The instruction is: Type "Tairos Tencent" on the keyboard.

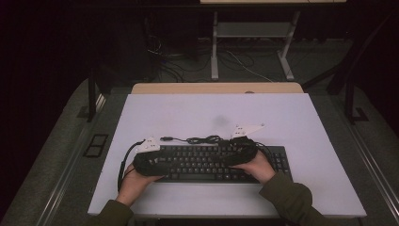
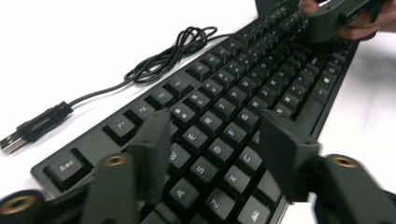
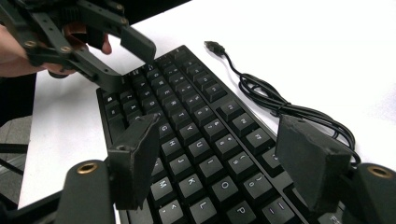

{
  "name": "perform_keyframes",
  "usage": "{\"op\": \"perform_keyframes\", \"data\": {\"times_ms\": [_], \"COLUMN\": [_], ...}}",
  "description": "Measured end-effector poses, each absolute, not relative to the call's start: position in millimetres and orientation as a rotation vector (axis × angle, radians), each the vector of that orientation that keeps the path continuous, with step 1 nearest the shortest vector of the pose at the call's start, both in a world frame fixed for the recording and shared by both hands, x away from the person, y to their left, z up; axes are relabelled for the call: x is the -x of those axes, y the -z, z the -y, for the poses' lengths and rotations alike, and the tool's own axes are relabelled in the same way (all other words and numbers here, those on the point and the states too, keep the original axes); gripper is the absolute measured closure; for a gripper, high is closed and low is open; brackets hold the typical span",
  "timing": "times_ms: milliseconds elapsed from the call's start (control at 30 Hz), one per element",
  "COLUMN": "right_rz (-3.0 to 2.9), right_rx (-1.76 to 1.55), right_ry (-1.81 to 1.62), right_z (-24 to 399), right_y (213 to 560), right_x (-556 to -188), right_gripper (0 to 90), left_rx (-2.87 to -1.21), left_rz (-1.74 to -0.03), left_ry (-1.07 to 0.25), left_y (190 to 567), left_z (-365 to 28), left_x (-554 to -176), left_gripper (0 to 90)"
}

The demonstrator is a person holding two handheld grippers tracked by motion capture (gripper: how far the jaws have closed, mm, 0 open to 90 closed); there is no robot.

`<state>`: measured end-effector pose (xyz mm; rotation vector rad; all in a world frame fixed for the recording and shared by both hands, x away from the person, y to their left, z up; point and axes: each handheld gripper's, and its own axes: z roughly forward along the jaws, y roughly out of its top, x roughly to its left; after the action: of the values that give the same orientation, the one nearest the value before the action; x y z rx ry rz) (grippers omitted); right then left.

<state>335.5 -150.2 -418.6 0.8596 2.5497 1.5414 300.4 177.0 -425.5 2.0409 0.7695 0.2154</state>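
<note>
A black keyboard (image 1: pixel 202 162) lies on the white tabletop (image 1: pixel 211 113), near its front edge. Its black cable (image 1: pixel 197 140) is bunched behind it and ends in a USB plug (image 1: pixel 165 139). My left gripper (image 1: pixel 163 165) hovers over the keyboard's left end, pointing right. In the left gripper view its jaws (image 2: pixel 215 123) stand open above the letter keys (image 2: pixel 224 107), with nothing between them. My right gripper (image 1: pixel 231 157) is over the right half, pointing left. It (image 3: pixel 219 126) is open above the keys (image 3: pixel 196 135). The left gripper (image 3: pixel 128 65) shows open at the far end.
The cable (image 2: pixel 173 51) and plug (image 2: pixel 11 142) lie loose on the white surface behind the keyboard. A wooden strip (image 1: pixel 216 88) borders the table's far edge. Beyond it a table frame (image 1: pixel 214 47) and floor cables sit in the dark.
</note>
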Motion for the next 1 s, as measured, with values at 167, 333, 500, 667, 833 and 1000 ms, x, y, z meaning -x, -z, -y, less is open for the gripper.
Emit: {"op": "perform_keyframes", "data": {"times_ms": [167, 333, 500, 667, 833, 1000], "right_rz": [-2.549, -2.555, -2.564, -2.563, -2.564, -2.56], "right_rx": [-0.859, -0.853, -0.857, -0.858, -0.864, -0.858], "right_ry": [-1.54, -1.536, -1.531, -1.532, -1.531, -1.533], "right_z": [149.9, 148.9, 148.0, 148.2, 148.6, 148.9], "right_y": [419.0, 420.6, 421.8, 421.7, 421.4, 421.1], "right_x": [-333.9, -333.1, -331.7, -331.8, -331.6, -331.9], "right_gripper": [29.8, 29.8, 29.7, 29.6, 29.5, 29.5], "left_rx": [-2.055, -2.081, -2.101, -2.105, -2.12, -2.129], "left_rz": [-0.794, -0.803, -0.81, -0.813, -0.816, -0.822], "left_ry": [-0.209, -0.206, -0.203, -0.201, -0.198, -0.195], "left_y": [428.8, 428.9, 429.3, 430.0, 431.8, 433.2], "left_z": [-181.9, -182.4, -183.0, -183.1, -183.4, -183.3], "left_x": [-302.3, -302.6, -303.7, -304.1, -305.2, -305.8], "left_gripper": [66.2, 79.8, 89.0, 89.1, 89.1, 89.1]}}
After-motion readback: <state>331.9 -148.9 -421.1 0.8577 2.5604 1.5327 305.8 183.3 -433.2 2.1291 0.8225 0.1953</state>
